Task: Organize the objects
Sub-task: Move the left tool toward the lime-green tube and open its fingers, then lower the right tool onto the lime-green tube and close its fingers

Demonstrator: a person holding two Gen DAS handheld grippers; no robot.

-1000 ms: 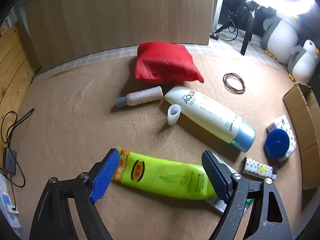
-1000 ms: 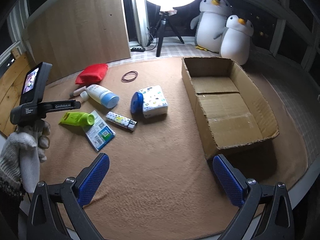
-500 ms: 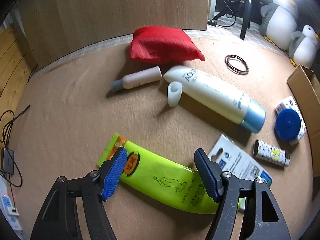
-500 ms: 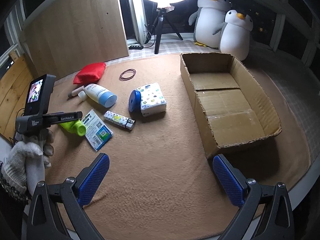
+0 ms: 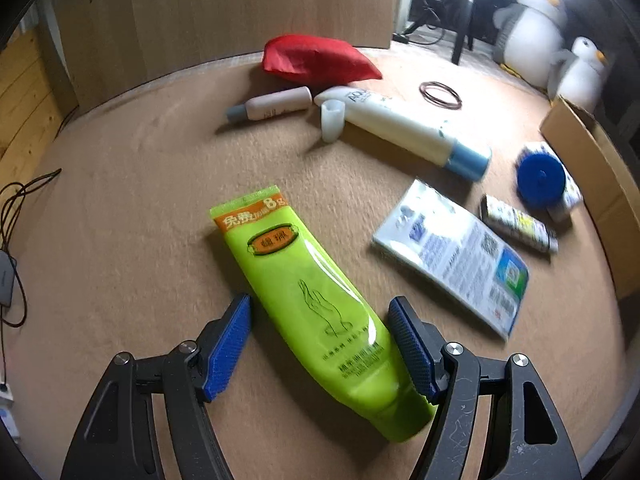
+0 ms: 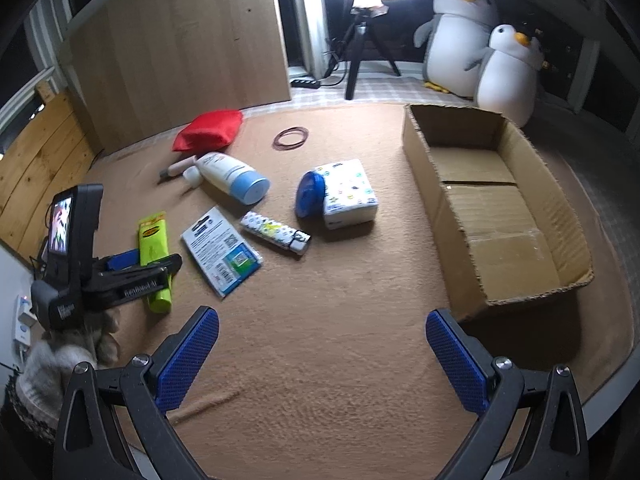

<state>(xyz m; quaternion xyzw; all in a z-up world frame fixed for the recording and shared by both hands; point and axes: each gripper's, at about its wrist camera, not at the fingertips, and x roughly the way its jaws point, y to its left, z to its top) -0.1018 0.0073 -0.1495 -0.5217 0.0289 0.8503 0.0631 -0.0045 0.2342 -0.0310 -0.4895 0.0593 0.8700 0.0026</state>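
A lime-green tube (image 5: 308, 300) lies on the tan mat, cap end toward me. My left gripper (image 5: 320, 352) is open with a blue pad on each side of the tube's lower half; the right pad looks to touch it, the left stands apart. The same tube (image 6: 154, 258) and left gripper (image 6: 132, 266) show in the right wrist view. My right gripper (image 6: 320, 356) is open and empty above bare mat. An open cardboard box (image 6: 500, 208) stands at the right.
On the mat lie a white-blue leaflet packet (image 5: 456, 252), a patterned stick (image 5: 516, 224), a blue disc (image 5: 540, 178) against a tissue pack (image 6: 350, 192), a white lotion tube (image 5: 404, 132), a small bottle (image 5: 272, 106), a red pouch (image 5: 316, 60) and hair ties (image 5: 440, 94).
My left gripper has come down and forward around the green tube, and its jaws have narrowed. The right gripper has moved slightly closer to the mat.
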